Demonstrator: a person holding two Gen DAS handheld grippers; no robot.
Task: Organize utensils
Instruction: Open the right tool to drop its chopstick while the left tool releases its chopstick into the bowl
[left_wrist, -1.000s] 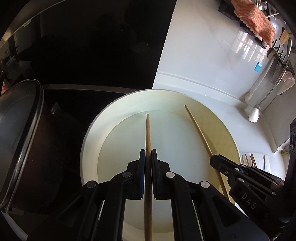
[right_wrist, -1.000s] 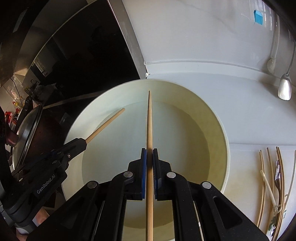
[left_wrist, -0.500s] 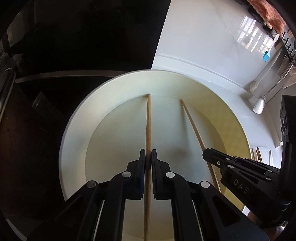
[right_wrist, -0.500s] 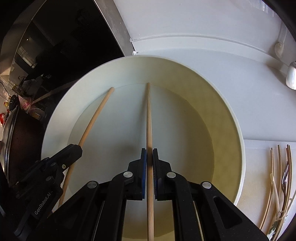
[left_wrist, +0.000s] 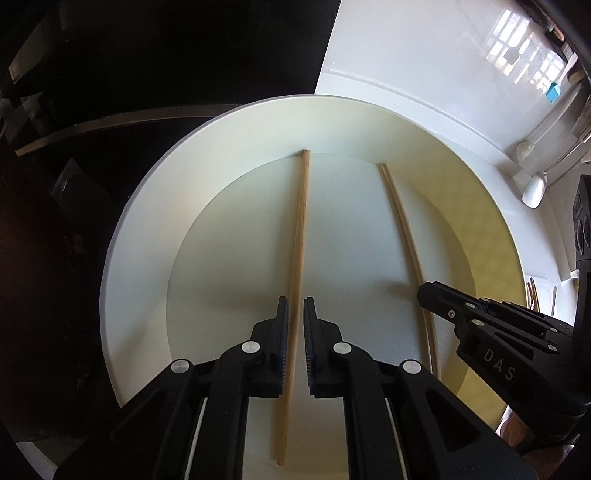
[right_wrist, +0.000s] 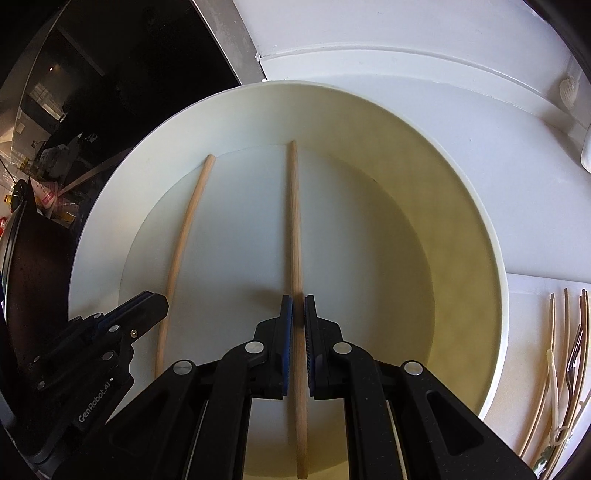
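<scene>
A large white bowl (left_wrist: 140, 236) (right_wrist: 480, 229) fills both views. Two wooden chopsticks reach into it with their tips against its far inner wall. In the left wrist view my left gripper (left_wrist: 295, 306) has parted its pads a little around the left chopstick (left_wrist: 300, 229), with a visible gap on both sides. In the right wrist view my right gripper (right_wrist: 297, 302) is shut on the right chopstick (right_wrist: 294, 221). Each gripper also shows in the other's view, the right one (left_wrist: 428, 295) and the left one (right_wrist: 155, 301).
White counter (right_wrist: 443, 96) lies behind the bowl, with a black cooktop (left_wrist: 147, 55) to the left. Several more chopsticks and a fork (right_wrist: 565, 365) lie on the counter right of the bowl. White spoons (left_wrist: 533, 188) hang at the far right. A dark pot (right_wrist: 26, 266) stands at left.
Both grippers moved down and forward, bringing the chopsticks into the bowl until the tips met its far wall. The left gripper's pads have just parted from its chopstick.
</scene>
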